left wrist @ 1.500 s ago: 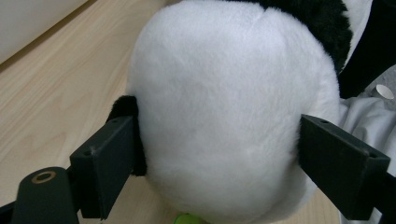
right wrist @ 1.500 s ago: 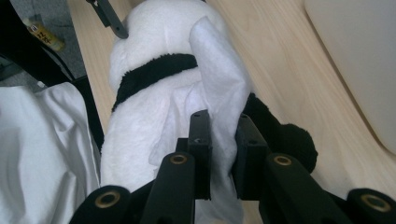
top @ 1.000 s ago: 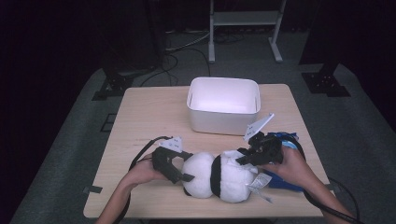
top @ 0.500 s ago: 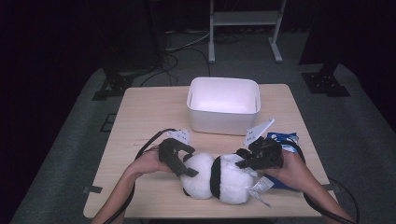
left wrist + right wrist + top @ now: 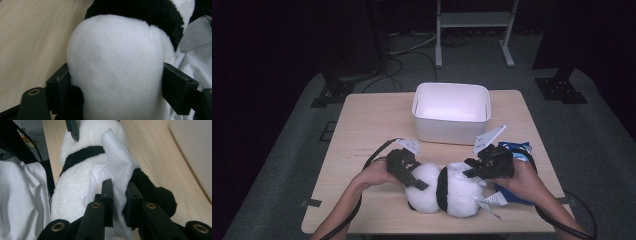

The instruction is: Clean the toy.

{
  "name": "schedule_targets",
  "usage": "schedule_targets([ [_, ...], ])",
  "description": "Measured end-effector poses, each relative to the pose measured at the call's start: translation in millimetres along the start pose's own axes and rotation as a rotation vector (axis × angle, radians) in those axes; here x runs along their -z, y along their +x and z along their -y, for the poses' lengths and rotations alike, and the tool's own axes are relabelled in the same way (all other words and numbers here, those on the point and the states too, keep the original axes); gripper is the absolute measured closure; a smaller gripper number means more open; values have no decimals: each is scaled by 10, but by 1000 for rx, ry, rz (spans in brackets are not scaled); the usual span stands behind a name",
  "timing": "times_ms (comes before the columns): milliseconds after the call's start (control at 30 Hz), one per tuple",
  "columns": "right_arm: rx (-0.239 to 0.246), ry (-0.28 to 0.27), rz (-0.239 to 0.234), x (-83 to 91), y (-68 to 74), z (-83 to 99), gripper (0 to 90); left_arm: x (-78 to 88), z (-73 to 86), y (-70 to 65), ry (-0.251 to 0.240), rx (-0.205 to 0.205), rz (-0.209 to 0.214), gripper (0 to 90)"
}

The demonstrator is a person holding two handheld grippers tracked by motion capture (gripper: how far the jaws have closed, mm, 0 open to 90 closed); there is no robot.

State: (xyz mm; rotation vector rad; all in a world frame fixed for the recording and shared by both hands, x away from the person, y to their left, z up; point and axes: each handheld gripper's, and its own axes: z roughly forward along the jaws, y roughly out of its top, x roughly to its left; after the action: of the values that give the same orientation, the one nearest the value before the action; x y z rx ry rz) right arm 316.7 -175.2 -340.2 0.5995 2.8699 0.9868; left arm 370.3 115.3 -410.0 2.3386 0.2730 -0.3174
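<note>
so: two-handed grab on the plush panda (image 5: 443,189), lying at the near table (image 5: 362,130) edge.
right gripper (image 5: 476,167) is pinched shut on a white fabric flap at its head end; left gripper (image 5: 413,179) jaws have just been closing around the white rump, pads touching fur. next, likely: firm the left grip, lift level toward the white bin (image 5: 452,111).

**Black Jaws, Brass Eyelets, Bare Forearms**

Left gripper (image 5: 411,176) and right gripper (image 5: 476,169): matte black, blocky, angular. Brass-ringed holes along jaw arms. Pale three-cornered plate atop each. Black cable trailing from each. Bare forearms, no sleeves.
</note>
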Motion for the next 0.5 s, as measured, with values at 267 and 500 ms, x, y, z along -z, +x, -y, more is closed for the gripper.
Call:
schedule_targets([
  [267,2,-7,43,-26,-103,-183,790,174,10,-11,-30,-50,-160,237],
  [500,-7,-39,46,-91,-201,-371,790,248,4,-111,-30,-118,-312,237],
])
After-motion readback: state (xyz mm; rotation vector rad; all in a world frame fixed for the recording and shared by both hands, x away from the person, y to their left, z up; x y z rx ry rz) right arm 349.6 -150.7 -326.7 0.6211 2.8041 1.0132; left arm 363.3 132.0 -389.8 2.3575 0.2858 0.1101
